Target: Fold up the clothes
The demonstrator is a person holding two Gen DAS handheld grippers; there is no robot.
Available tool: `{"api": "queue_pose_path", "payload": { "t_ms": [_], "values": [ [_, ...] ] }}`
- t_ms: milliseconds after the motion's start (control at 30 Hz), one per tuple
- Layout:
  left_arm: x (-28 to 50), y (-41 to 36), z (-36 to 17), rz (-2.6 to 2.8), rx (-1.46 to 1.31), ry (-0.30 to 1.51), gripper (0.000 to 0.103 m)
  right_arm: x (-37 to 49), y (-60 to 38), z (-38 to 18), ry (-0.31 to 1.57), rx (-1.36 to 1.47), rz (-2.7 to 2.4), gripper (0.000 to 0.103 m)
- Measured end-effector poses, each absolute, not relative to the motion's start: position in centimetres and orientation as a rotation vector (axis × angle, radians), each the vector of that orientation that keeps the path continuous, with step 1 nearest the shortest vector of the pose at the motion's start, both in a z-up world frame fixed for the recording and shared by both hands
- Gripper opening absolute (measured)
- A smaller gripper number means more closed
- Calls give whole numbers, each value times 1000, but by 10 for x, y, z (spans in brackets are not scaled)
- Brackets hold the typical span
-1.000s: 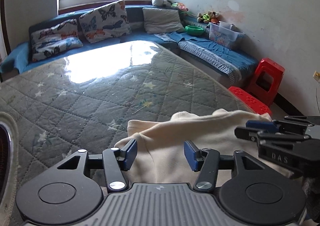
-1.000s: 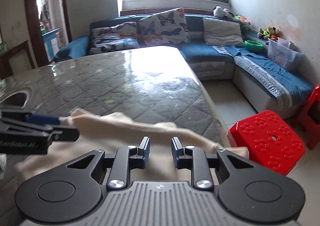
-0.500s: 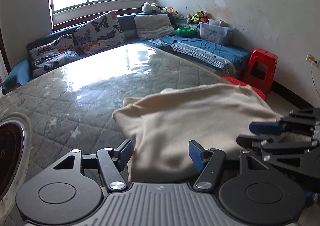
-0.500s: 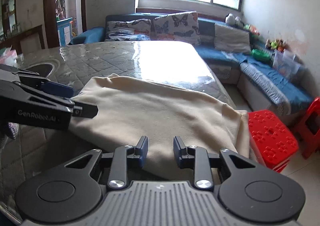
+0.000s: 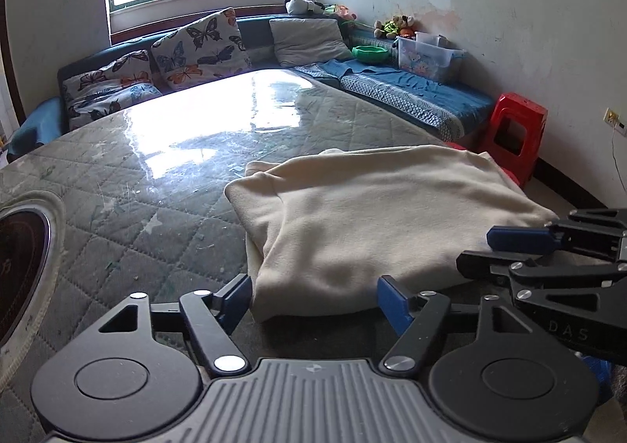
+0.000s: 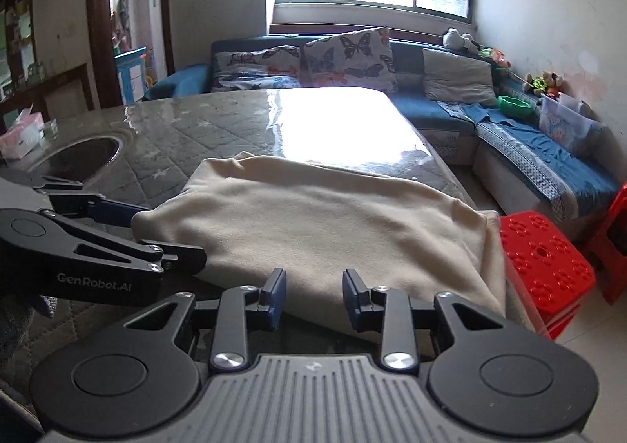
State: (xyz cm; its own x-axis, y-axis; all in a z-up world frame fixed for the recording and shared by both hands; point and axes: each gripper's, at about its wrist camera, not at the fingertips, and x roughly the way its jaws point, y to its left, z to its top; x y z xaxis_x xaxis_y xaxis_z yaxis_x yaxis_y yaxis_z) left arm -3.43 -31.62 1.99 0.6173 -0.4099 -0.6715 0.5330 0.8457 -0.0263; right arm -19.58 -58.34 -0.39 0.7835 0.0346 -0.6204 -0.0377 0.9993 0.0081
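Observation:
A cream garment (image 5: 376, 223) lies folded in a flat rectangle on the quilted grey table (image 5: 149, 208), near its right edge. It also shows in the right wrist view (image 6: 325, 231). My left gripper (image 5: 313, 298) is open and empty, just in front of the garment's near edge. My right gripper (image 6: 313, 296) is open and empty, also at the near edge. The right gripper shows at the right of the left wrist view (image 5: 548, 247). The left gripper shows at the left of the right wrist view (image 6: 117, 239).
A round dark inset (image 6: 82, 157) sits in the table at the left. Red plastic stools (image 6: 544, 263) stand on the floor right of the table edge. A blue corner sofa with butterfly cushions (image 5: 196, 47) runs along the back and right walls. A tissue box (image 6: 21, 131) lies far left.
Both grippers have pulled back and risen from the garment. The right gripper has opened wider. The garment now lies flat and folded, free of both grippers.

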Motion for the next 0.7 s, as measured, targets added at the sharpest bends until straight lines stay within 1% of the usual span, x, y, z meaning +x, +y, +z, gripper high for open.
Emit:
{"api": "queue_pose_path", "payload": {
  "t_ms": [133,200,233,267,400,467,567,633,700],
  "values": [
    [-41,-315,19,-545,180,735,83,-202,-584,-8,683,9,28,33],
    [-45,-314,19,-548,181,733,85,-205,-584,-11,688,17,19,34],
    [-48,-314,19,-550,182,733,86,-207,-584,-11,688,22,15,38],
    [-50,-314,19,-553,183,733,88,-209,-585,-11,688,26,12,45],
    [-58,-314,20,-562,186,732,91,-216,-585,-11,690,36,5,49],
    [-62,-314,20,-563,188,731,93,-219,-585,-11,693,35,-2,58],
    [-66,-313,20,-565,184,737,95,-223,-586,-11,693,41,-15,64],
    [-70,-312,20,-565,187,736,96,-226,-586,-11,691,45,-23,66],
    [-73,-311,19,-566,186,735,97,-229,-586,-10,688,46,-31,71]
  ]
}}
